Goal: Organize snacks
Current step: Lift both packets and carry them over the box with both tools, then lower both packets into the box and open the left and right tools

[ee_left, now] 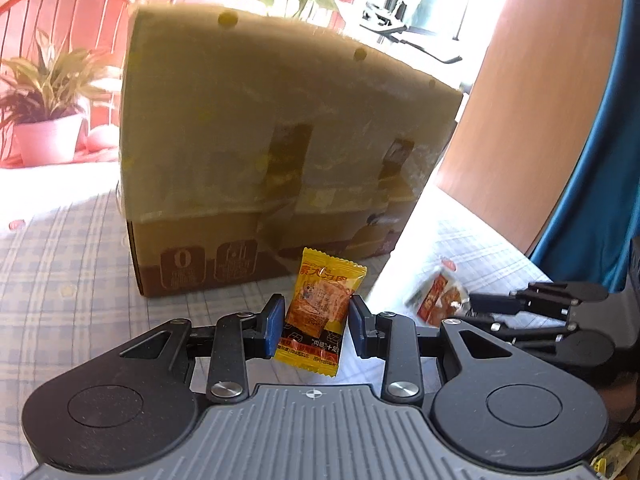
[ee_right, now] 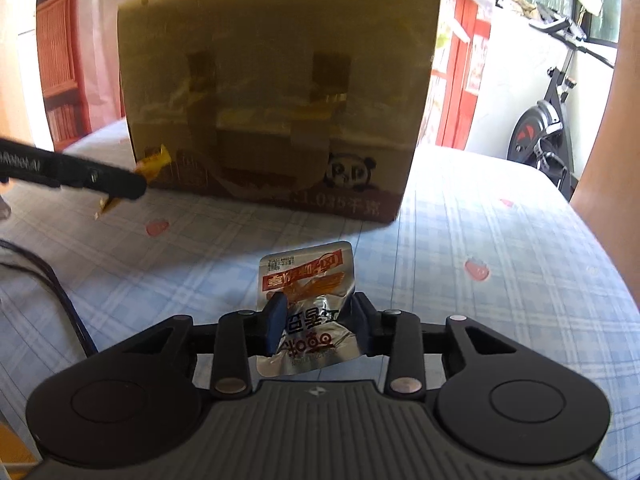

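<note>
My left gripper (ee_left: pixel 316 322) is shut on a yellow-orange snack packet (ee_left: pixel 320 312) and holds it upright above the checked tablecloth (ee_left: pixel 80 272), just in front of a tall cardboard box (ee_left: pixel 272 140). My right gripper (ee_right: pixel 318 322) is shut on a crumpled silver snack packet (ee_right: pixel 308 304) with red print, held above the cloth before the same box (ee_right: pixel 276 92). The left view also shows the right gripper (ee_left: pixel 460 304) and its silver packet (ee_left: pixel 436 296) at the right. The right view shows the left gripper's finger (ee_right: pixel 80 176) with the yellow packet (ee_right: pixel 154 162) at the left.
The box's top is above both cameras, so its inside is hidden. A potted plant (ee_left: pixel 48 120) and an orange chair (ee_left: pixel 60 20) stand behind the table at left. A black cable (ee_right: pixel 60 300) lies on the cloth at left. An exercise bike (ee_right: pixel 548 120) stands beyond the table.
</note>
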`<state>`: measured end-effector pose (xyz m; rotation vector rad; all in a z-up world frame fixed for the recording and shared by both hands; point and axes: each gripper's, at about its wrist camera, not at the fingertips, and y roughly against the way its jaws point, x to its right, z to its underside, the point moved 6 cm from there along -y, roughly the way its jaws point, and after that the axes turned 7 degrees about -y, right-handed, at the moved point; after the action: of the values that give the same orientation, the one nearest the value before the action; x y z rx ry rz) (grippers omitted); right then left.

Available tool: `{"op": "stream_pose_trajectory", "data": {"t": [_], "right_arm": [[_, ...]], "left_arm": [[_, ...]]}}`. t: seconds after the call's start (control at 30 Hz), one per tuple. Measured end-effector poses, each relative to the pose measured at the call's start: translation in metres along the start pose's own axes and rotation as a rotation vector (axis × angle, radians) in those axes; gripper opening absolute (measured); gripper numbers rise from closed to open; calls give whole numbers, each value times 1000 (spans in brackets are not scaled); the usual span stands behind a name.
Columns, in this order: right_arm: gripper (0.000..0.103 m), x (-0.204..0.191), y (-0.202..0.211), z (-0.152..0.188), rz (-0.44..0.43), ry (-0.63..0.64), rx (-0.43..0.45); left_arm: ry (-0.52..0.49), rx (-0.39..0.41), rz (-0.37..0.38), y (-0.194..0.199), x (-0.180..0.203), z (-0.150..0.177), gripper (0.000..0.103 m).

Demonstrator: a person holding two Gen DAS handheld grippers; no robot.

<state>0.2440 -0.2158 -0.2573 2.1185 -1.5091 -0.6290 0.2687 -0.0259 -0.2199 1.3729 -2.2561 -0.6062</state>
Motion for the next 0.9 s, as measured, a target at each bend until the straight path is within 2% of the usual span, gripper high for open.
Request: {"op": "stream_pose_trajectory", "data": {"t": [0.2,0.5,0.63,0.77,0.9], "right_arm": [[37,-1,25,-53,-37,-2,128],[37,-8,52,-151,-98,41,308],[38,-10,44,-189,-112,48,326],[38,-7,18,-223,-99,33,301],[38,-4,-11,-242,-96,-10,265]], "left_arm": [[-27,92,-35,22,-3,-34,36],[-102,260,-58,68,0,-106,36],[-116,277,-59,63,-4,-145,37],[-119,260,-49,38,-8,-182,37],[-129,235,-84,7,-17,-201,37]]}}
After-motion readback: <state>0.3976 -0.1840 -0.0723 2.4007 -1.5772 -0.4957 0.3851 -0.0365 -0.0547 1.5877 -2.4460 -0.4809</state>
